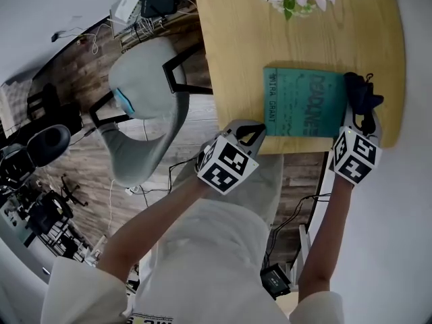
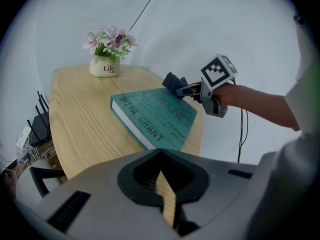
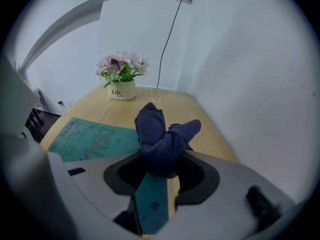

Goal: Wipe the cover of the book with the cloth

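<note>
Place: office-like workroom
Signs: wooden table (image 1: 229, 46), grey office chair (image 1: 145, 93), loose cables (image 1: 145, 22), equipment stands (image 1: 40, 211) on the left floor

The teal hardback book (image 2: 160, 113) has pale capitals along its spine reading "MIRA GRANT", though the first letter is unclear in the left gripper view. Its cover carries large darker letters. "DEAD" is plain in the right gripper view, and the head view gives the whole word "DEADLINE". The finer lines on the cover are too small to read. The white ceramic flower pot (image 3: 122, 90) is printed "Life", with a smaller, illegible word beneath.
</note>
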A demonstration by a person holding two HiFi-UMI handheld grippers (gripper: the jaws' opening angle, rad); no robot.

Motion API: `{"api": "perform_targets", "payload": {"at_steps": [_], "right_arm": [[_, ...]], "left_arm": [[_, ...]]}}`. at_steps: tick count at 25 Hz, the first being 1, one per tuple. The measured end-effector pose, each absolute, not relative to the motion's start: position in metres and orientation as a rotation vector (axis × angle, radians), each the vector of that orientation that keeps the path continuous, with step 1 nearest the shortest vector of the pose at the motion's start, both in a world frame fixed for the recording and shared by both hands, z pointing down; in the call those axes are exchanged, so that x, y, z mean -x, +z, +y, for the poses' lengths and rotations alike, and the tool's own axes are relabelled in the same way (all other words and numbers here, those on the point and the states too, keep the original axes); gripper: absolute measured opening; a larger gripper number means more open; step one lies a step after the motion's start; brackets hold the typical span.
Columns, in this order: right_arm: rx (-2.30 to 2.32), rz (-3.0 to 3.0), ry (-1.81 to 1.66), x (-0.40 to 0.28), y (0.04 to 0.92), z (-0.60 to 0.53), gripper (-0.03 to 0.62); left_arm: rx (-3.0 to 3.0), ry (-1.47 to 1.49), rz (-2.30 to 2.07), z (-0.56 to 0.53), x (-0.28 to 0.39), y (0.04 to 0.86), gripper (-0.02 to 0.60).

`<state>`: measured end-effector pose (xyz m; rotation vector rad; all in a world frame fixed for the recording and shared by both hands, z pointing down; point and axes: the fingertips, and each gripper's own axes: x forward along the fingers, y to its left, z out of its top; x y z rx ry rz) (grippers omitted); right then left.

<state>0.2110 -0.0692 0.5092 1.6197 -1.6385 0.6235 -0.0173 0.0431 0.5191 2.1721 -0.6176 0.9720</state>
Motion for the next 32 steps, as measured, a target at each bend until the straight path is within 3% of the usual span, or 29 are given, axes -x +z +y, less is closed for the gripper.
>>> {"api": "perform_targets", "payload": {"at_steps": [9, 32], "right_arm": [[-1.546, -1.607, 0.529, -0.188, 0.514, -0.069, 0.173], [-1.075, -1.987, 0.425, -0.021, 0.504, -0.059, 0.173]], "left_arm": [[-2.167, 0.965, -0.624, 0.043, 0.018, 0.518, 0.011], [-2.159, 0.940, -0.612, 0.042, 0.017, 0.519, 0.011]]}}
